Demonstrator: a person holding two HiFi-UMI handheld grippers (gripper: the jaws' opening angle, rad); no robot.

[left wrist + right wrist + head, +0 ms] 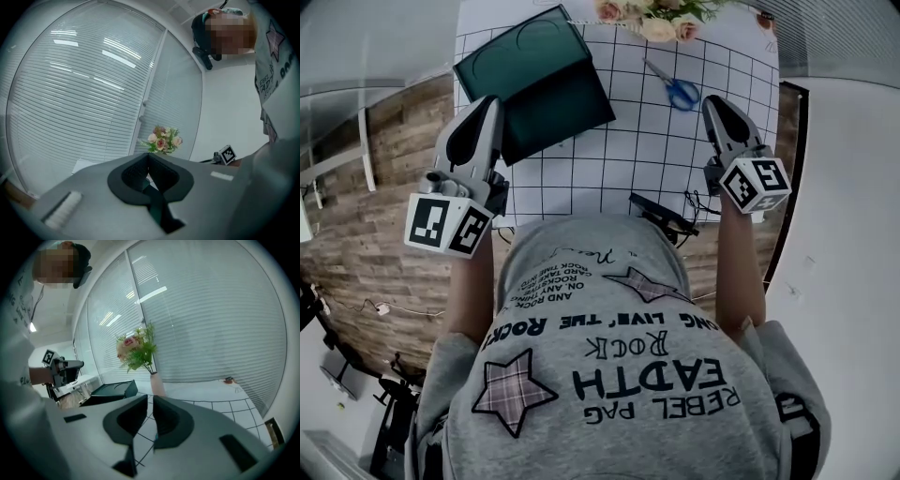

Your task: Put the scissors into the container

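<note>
The scissors (675, 87), blue-handled, lie flat on the white grid mat (647, 150) at the far right. A dark green container (534, 80) stands at the mat's far left; it also shows in the right gripper view, container (112, 391), left of the jaws. My left gripper (490, 101) hovers over the mat's left edge just beside the container, jaws together and empty (149, 155). My right gripper (715, 101) hangs a short way near-right of the scissors, apart from them, jaws almost touching with nothing between (150, 398).
A vase of pink flowers (652, 17) stands at the table's far edge. A black cabled object (661, 214) lies on the near edge by the person's body. Window blinds run behind the table. Wood floor borders both sides.
</note>
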